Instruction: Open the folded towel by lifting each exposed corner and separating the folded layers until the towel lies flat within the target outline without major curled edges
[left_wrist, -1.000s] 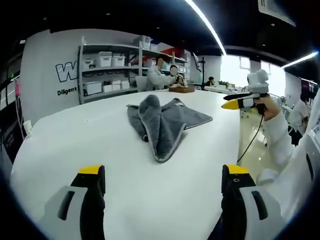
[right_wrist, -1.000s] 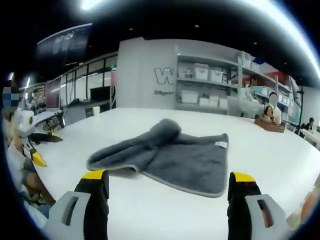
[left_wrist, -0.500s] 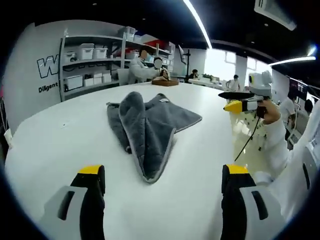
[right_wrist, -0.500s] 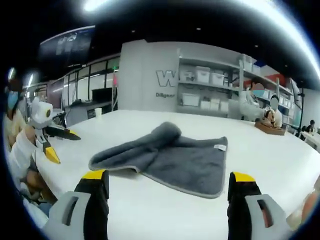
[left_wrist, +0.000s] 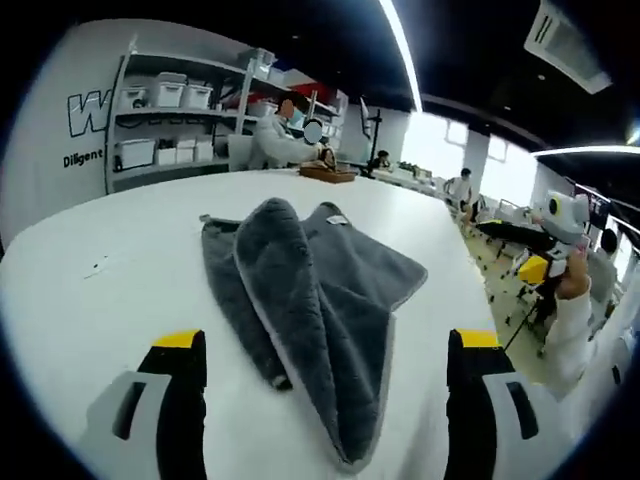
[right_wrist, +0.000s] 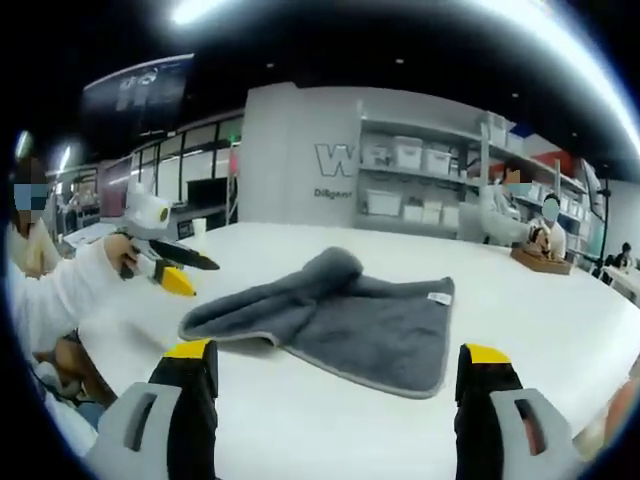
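A grey towel (left_wrist: 310, 300) lies folded on the white table (left_wrist: 110, 300), with a bunched ridge running along it and a small white label (left_wrist: 336, 219) near its far edge. My left gripper (left_wrist: 325, 342) is open just short of the towel's near end, with nothing between its jaws. In the right gripper view the towel (right_wrist: 350, 325) lies ahead of my open right gripper (right_wrist: 337, 352), which is apart from it. There the left gripper (right_wrist: 168, 268), held by a sleeved hand, hovers by the towel's left end. The right gripper (left_wrist: 545, 268) hangs off the table's right side.
Shelves with white bins (left_wrist: 160, 95) stand along the back wall. A person sits at the table's far end beside a wooden tray (left_wrist: 326, 173). More people sit beyond the table's right edge (left_wrist: 470, 270). A white cup (right_wrist: 193, 223) stands far left.
My left gripper has come forward and closer to the towel, which now looms larger in its view. The right gripper has stayed nearly still. The towel has not moved.
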